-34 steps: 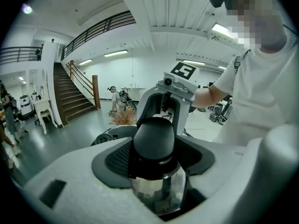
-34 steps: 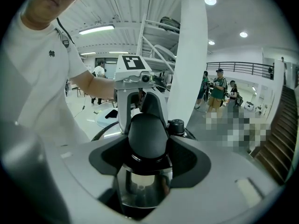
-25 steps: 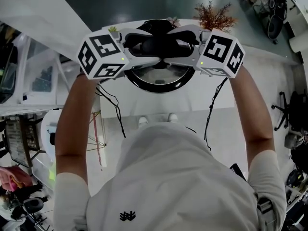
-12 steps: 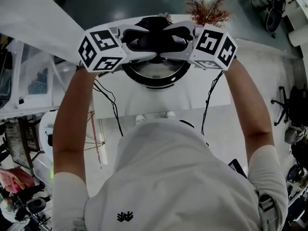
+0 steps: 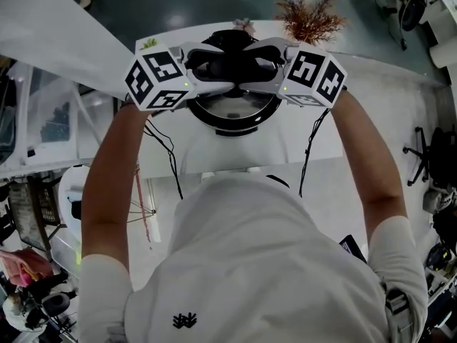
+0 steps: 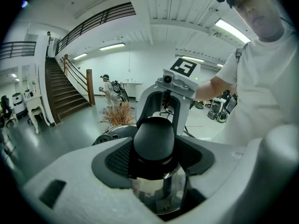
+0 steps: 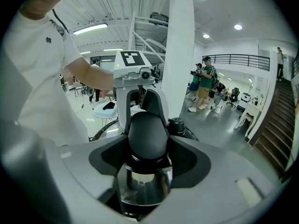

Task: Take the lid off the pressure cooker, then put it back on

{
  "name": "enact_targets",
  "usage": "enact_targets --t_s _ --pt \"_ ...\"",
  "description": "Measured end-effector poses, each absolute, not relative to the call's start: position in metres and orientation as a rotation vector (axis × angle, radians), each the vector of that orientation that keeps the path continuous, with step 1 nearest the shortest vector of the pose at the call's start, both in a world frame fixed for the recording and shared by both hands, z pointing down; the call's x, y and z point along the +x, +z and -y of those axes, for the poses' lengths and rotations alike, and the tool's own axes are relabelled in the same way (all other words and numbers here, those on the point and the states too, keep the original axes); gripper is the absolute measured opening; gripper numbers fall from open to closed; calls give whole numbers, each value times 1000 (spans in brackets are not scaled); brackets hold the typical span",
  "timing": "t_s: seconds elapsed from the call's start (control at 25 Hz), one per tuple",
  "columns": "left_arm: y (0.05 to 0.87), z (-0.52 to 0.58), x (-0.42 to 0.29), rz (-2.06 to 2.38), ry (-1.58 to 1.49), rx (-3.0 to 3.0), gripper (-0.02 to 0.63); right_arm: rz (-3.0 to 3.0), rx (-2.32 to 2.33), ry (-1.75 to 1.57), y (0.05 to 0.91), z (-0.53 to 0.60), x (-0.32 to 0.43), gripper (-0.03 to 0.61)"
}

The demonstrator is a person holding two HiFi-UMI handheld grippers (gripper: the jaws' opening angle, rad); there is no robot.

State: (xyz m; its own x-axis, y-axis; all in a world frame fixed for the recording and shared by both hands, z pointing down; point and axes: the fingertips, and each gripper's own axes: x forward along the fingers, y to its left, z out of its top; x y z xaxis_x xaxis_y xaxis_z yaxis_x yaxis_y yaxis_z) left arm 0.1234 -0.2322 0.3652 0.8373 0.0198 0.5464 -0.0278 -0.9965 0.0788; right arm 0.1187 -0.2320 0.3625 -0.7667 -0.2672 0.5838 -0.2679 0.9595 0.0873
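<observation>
Seemingly, lid knob (image 6: 153, 136) between left, right fingers (image 6: 117, 158) (image 7: 188, 160).

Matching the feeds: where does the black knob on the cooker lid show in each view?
Head view: black knob at top centre, between the two grippers.
Left gripper view: centre, clamped in the left gripper tongs.
Right gripper view: centre, clamped in the right gripper tongs.
Shared landmark: the person's white shirt.

Left tongs (image 6: 156, 161) clamp the black knob (image 6: 154, 135) (lid's, seemingly).
</observation>
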Motion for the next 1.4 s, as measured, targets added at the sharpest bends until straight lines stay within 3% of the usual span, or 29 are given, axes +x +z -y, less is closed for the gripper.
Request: enact_targets --t_s 1.4 --pt "395 238 123 0 862 2930 285 2504 361 -7 391 238 118 287"
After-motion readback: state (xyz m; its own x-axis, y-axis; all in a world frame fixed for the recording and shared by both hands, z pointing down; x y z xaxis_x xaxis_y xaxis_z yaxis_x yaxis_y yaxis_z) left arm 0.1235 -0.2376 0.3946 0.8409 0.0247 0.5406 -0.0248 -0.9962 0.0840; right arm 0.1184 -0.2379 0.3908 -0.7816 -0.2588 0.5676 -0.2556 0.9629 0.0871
